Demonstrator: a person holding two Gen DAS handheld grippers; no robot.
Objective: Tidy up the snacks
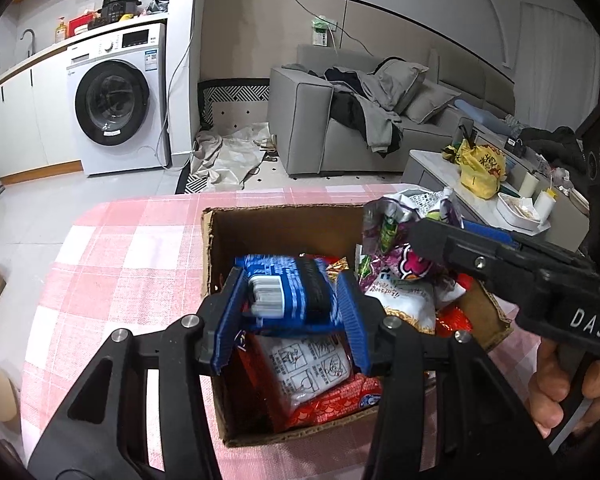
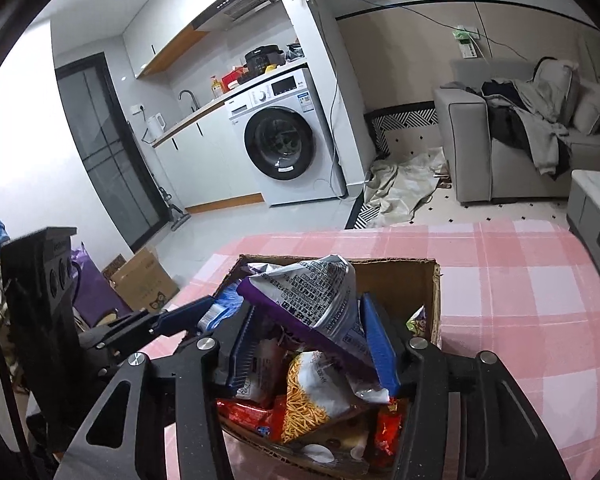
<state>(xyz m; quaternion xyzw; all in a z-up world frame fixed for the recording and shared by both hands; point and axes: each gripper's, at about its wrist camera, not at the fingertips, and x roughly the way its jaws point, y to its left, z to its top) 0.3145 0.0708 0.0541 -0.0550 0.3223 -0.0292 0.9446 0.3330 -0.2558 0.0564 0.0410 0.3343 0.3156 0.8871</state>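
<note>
A washing machine (image 1: 114,102) and grey sofa (image 1: 364,116) stand behind the pink checked tablecloth (image 1: 112,264), where a cardboard box (image 1: 276,224) brims with snack packets. Above it, the left gripper (image 1: 290,308) pinches a blue cookie pack (image 1: 288,292); the right gripper (image 2: 312,344) brackets a purple-and-silver packet (image 2: 320,304), its grip unclear.

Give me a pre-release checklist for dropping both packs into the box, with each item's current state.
1. Left gripper grips blue pack: ok, pads press its sides.
2. Blue pack over box: ok.
3. Right gripper around purple pack: ok; whether the pads still press it, cannot tell.
4. Purple pack over box: ok, in both views.
5. Room in box: not ok; snacks already pile up under both packs.
6. Grippers apart from each other: ok, a gap shows between them in the left wrist view.
</note>
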